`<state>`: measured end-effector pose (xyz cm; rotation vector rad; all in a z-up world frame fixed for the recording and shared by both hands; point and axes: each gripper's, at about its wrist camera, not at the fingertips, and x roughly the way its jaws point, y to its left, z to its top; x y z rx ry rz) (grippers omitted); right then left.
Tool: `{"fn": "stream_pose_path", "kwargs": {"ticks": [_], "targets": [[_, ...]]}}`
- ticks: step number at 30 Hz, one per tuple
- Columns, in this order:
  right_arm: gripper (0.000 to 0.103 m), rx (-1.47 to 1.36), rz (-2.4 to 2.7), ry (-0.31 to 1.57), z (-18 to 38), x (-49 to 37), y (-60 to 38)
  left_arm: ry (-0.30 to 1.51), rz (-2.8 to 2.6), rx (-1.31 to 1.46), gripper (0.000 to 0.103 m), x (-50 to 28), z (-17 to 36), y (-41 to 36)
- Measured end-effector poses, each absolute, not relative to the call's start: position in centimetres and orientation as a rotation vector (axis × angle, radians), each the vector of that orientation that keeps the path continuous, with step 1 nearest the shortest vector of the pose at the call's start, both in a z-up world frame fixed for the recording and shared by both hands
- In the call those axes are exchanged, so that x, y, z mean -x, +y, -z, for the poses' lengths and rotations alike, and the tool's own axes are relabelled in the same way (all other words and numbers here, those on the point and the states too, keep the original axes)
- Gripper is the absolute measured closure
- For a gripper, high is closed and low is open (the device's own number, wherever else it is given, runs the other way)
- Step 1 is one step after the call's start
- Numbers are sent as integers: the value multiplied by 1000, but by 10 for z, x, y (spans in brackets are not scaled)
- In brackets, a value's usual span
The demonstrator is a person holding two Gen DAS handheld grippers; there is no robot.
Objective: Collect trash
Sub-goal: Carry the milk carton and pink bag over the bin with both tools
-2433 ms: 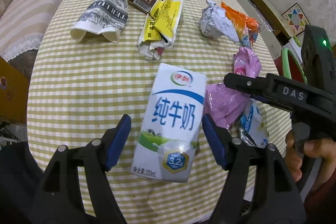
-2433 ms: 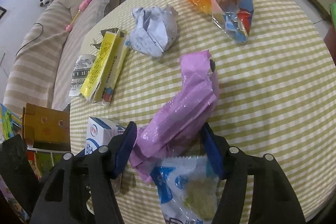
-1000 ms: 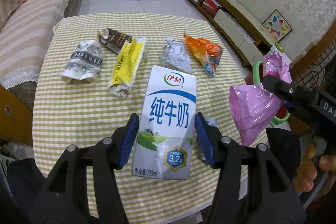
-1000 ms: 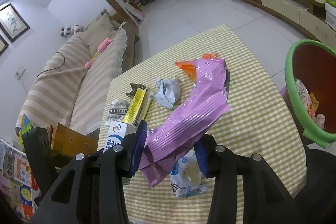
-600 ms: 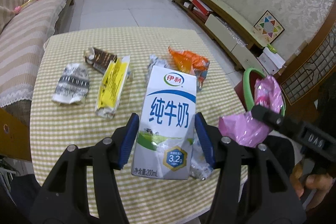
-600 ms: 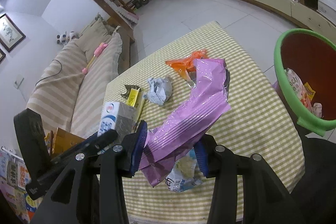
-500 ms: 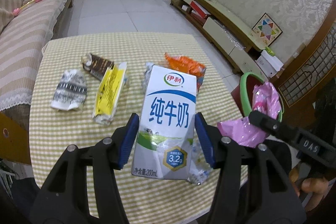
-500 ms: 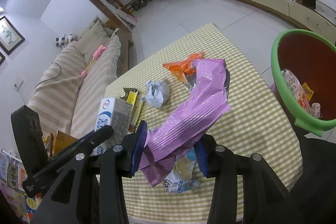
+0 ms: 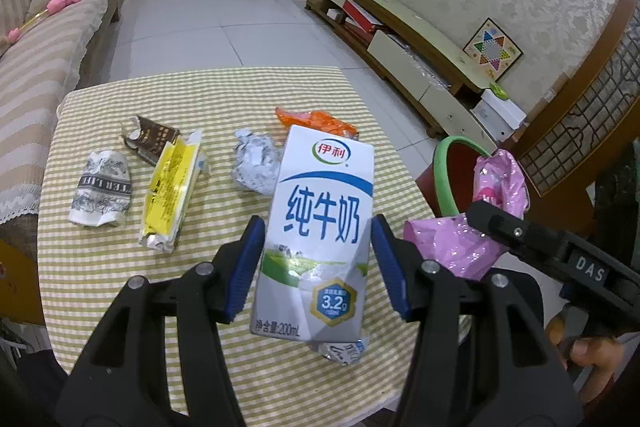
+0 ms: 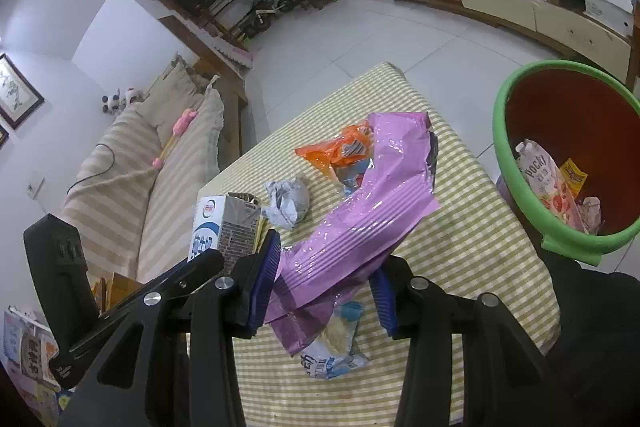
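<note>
Left gripper [image 9: 316, 259] clamped on milk carton [image 9: 320, 227], lifted above checked table [image 9: 100, 267]. Right gripper [image 10: 324, 283] pinching pink wrapper [image 10: 360, 227]. Only right wrist view looks into bin [image 10: 520, 211], right of fingers: discarded packets inside.

Both fisheye views sit just behind their own jaws and look steeply down from above the checked surface [image 9: 100, 267]. The left wrist view faces along its length toward the far floor, with the TV wall at 2 o'clock and the sofa [image 9: 36, 59] at 10 o'clock. The right wrist view looks across the surface from its near edge, sofa at 9 o'clock, green-rimmed bin [image 10: 520, 203] at 3 o'clock. Both share the crumpled grey paper [image 9: 254, 163], the orange wrapper [image 9: 316, 121] and the bin.
</note>
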<state>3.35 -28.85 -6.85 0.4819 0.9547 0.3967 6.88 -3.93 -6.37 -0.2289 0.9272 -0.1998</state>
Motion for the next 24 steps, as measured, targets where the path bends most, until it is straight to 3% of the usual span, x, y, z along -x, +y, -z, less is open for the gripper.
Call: {"fn": "stream_pose_path", "kwargs": {"ticks": [24], "targets": [[61, -555, -315, 923, 76, -35, -341, 907, 259, 166, 50, -84, 47, -84]]}}
